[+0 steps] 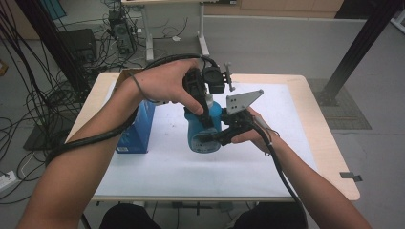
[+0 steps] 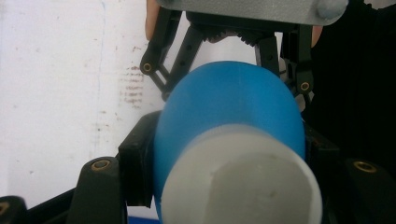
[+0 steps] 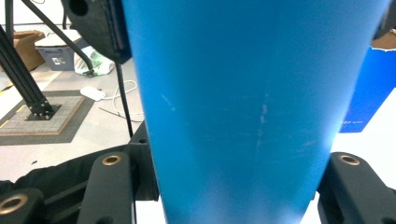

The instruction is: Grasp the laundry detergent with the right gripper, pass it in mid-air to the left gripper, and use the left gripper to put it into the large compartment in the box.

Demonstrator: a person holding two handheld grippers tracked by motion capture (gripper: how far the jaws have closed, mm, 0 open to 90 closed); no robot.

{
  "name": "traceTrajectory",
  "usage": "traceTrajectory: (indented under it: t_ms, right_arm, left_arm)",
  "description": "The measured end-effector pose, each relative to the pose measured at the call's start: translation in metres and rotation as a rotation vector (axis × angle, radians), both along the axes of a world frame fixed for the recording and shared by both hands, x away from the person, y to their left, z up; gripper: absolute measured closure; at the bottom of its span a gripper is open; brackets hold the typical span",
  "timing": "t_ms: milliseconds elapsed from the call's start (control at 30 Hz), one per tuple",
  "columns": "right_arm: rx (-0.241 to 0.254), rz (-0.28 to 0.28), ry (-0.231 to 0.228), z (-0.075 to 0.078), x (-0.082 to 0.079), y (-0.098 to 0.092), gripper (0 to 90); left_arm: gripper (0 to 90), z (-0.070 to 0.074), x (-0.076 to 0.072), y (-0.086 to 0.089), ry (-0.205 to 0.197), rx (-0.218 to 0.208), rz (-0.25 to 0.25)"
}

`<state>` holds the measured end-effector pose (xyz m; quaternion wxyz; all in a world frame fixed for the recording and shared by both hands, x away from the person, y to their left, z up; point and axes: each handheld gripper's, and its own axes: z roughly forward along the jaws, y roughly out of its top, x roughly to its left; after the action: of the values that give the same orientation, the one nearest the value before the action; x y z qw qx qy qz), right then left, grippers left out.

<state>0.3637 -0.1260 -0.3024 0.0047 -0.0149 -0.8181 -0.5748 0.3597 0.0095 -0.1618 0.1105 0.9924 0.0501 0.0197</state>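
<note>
A blue bottle (image 1: 206, 125) with a pale grey cap (image 2: 243, 184) is held in the air above the white table mat (image 1: 191, 167). My left gripper (image 1: 202, 114) comes down from above and is shut on the bottle (image 2: 229, 102), a jaw pressed to each side just behind the cap. My right gripper (image 1: 216, 137) reaches in from the right and is shut on the blue body (image 3: 243, 102); its jaws flank the bottle low in the right gripper view. That gripper (image 2: 224, 51) also appears beyond the bottle in the left gripper view.
A blue carton (image 1: 138, 126) stands on the mat's left part, close to the bottle; its side (image 3: 369, 88) shows past the bottle. Cables, a black frame post (image 1: 356, 47) and a desk stand on the floor beyond the table.
</note>
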Motion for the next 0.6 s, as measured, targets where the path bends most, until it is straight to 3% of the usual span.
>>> traceTrajectory:
  t_ms: [167, 500, 600]
  right_arm:
    - [0.025, -0.02, 0.002, 0.0005, -0.0003, -0.0007, 37.3]
    - [0.014, -0.062, 0.02, 0.0014, 0.0014, -0.0048, 15.6]
    - [0.004, -0.078, 0.003, 0.0016, 0.0001, -0.0043, 9.4]
  left_arm:
    - [37.5, 0.0002, 0.0, 0.0014, -0.004, 0.011, 0.016]
    - [37.4, 0.0046, 0.0029, 0.0072, -0.01, 0.003, 0.047]
    - [37.4, 0.0048, 0.0036, 0.0082, -0.011, 0.002, 0.056]
